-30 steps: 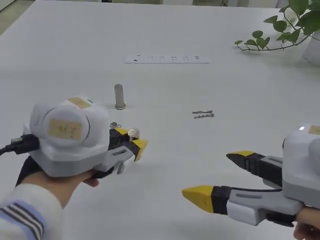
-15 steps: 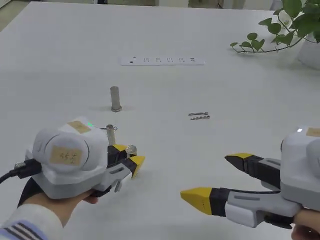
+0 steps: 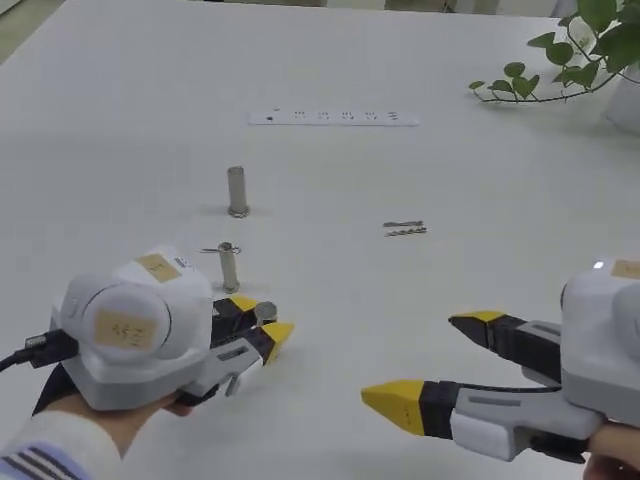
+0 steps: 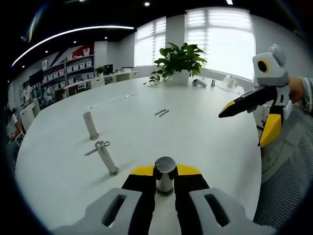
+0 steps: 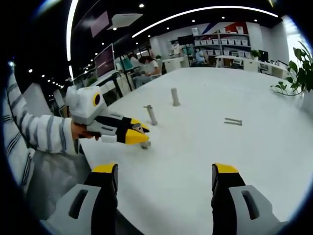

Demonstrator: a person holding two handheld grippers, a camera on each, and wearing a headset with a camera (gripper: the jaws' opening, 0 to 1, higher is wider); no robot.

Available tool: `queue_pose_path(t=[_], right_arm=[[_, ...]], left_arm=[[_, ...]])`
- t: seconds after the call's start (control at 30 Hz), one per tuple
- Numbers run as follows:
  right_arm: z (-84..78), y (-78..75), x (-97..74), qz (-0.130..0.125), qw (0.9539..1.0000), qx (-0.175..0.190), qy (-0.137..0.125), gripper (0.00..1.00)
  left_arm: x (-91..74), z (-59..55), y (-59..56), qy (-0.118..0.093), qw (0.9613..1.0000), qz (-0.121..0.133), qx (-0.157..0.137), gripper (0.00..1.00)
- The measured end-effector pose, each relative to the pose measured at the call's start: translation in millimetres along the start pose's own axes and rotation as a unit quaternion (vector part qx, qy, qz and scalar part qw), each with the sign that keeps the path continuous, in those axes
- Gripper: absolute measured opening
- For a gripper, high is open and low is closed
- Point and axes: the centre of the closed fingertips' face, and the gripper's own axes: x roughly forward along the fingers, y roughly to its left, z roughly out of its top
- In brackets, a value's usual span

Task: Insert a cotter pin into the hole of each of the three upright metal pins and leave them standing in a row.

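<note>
Left gripper (image 3: 262,320) is clamping the nearest metal pin (image 4: 165,175) upright | right gripper (image 3: 428,357) is hanging agape, empty | wise now: fetching a loose cotter pin (image 3: 405,226), feeding it through squarely.

No legible text anywhere. Left hand-held gripper (image 3: 262,317): two tan stickers, one on the round rear face (image 3: 125,328), one on top (image 3: 158,265); the rear one carries faint marks, too blurred to read. Right hand-held gripper (image 3: 430,360): tan sticker (image 3: 630,268) at frame edge, cut off. White power strip (image 3: 333,118) on the counter (image 3: 480,170): small dark marks, unreadable.
</note>
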Motion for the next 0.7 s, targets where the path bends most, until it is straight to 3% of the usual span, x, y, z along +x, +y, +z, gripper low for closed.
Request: queue_pose_path(t=[0.27, 0.57, 0.7], right_arm=[[-4.0, 3.6, 2.8, 0.003, 1.0, -0.004, 0.008, 0.8], [-7.2, 4.3, 3.7, 0.005, 0.9999, -0.001, 0.011, 0.8], [-6.6, 2.8, 2.7, 0.005, 0.9999, -0.001, 0.01, 0.79]], left_arm=[[-0.7, -0.6, -0.8, 0.0, 0.9999, -0.008, 0.008, 0.12], [-2.6, -2.0, -1.1, 0.002, 0.9997, -0.018, -0.016, 0.14], [-9.5, -4.7, -3.6, 0.013, 0.9997, -0.019, 0.007, 0.22]])
